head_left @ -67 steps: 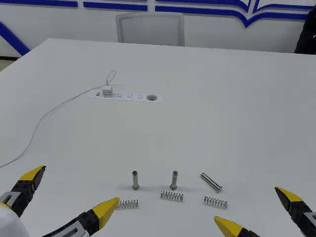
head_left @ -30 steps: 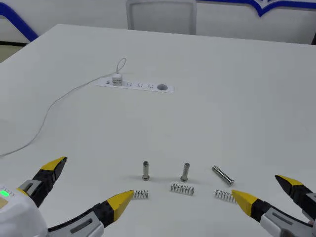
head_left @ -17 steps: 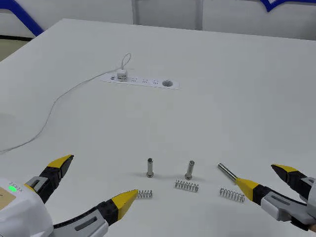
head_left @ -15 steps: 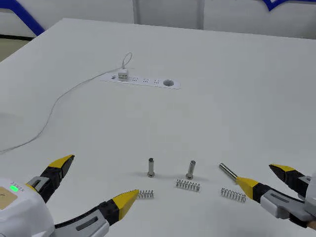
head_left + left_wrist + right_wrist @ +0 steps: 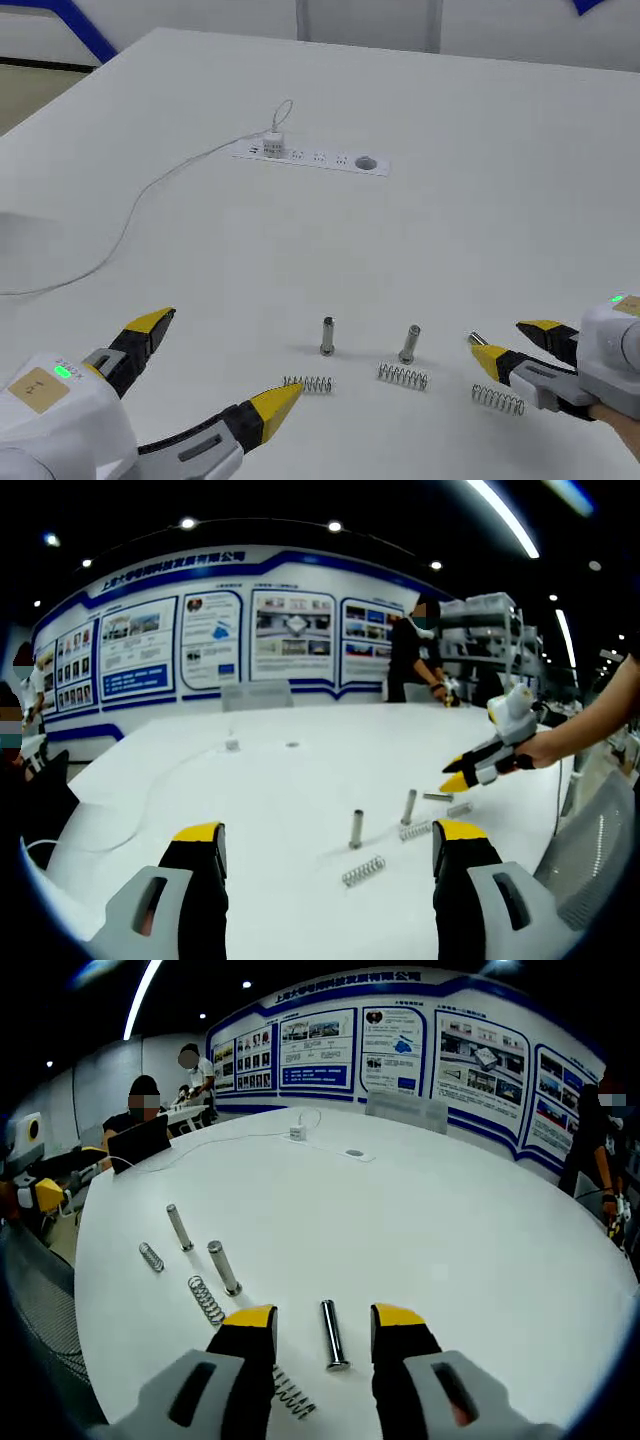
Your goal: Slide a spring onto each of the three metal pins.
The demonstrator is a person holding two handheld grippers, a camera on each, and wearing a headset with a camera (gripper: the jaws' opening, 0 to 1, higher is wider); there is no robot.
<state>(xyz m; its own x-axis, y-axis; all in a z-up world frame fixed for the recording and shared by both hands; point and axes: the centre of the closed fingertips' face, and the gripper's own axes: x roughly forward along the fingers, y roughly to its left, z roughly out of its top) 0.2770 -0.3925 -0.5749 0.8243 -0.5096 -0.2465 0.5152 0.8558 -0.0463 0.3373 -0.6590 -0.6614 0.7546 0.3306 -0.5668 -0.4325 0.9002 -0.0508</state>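
The right tool (image 5: 322, 1318), jaws spread, straddles the lying pin (image 5: 331, 1338), probably to lift it for threading; the left tool (image 5: 212, 360) hangs released beside the leftmost spring (image 5: 308, 383), ready for it. Pins (image 5: 327, 336) and springs (image 5: 402, 375) sit along the worktop's (image 5: 450, 220) near edge

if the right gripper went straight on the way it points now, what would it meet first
Most likely the lying pin, which sits between the right gripper's open jaws just ahead. Its spring lies off to one side. How high the jaws ride is unclear.
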